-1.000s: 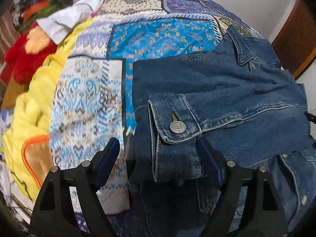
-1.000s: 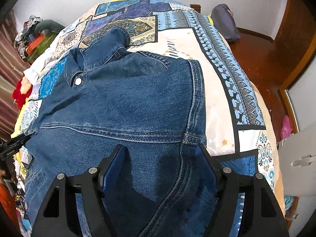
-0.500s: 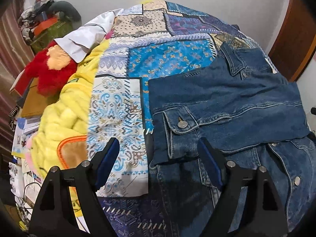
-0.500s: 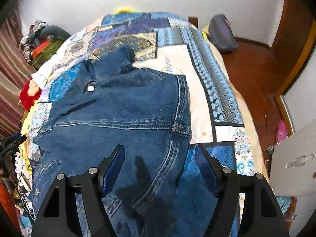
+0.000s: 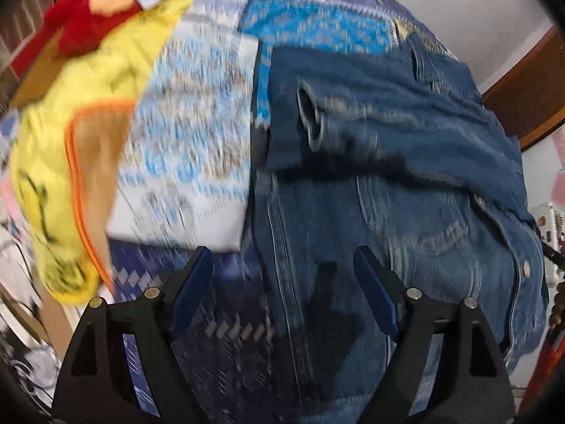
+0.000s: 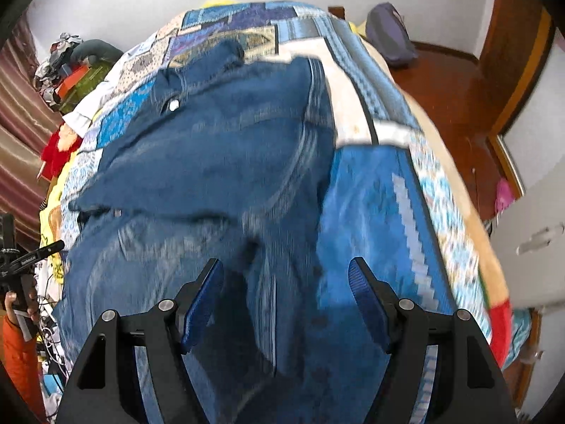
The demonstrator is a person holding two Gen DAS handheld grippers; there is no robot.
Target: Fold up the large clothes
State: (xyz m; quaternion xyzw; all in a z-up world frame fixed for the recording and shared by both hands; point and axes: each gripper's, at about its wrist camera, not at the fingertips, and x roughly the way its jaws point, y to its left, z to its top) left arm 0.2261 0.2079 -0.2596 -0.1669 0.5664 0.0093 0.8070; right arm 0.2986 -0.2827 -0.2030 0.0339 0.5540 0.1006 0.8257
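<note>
Basically, the denim jacket (image 6: 219,162) lay flat on the bed, spread over the patchwork bedspread (image 6: 381,212), collar toward the far wall. One sleeve was already folded in across the body, its buttoned cuff (image 5: 312,123) lying on top near the jacket's left edge.

Handling guess: heavy, stiff denim, not slippery, nothing fragile. It should hold a crease and stay where it's dropped, but thick seams and the hem will resist a thin pinch. Best holds looked like the bottom hem corners, or the double-stitched side seam, one claw on each, then lift together.

Look: dark blue wash, lighter fade on the front panel, metal button at the collar (image 6: 173,105), chest pocket stitching showing in the left view. Both frames were motion-blurred, so fine detail was unclear.

Left claw (image 5: 282,282) hung wide open over the jacket's near left edge, holding nothing. Right claw (image 6: 286,286) was likewise spread wide and empty, above the near right edge where denim met bedspread.

A yellow blanket (image 5: 70,99) and red plush toy (image 5: 81,28) sat off to the left, apart from the jacket.
</note>
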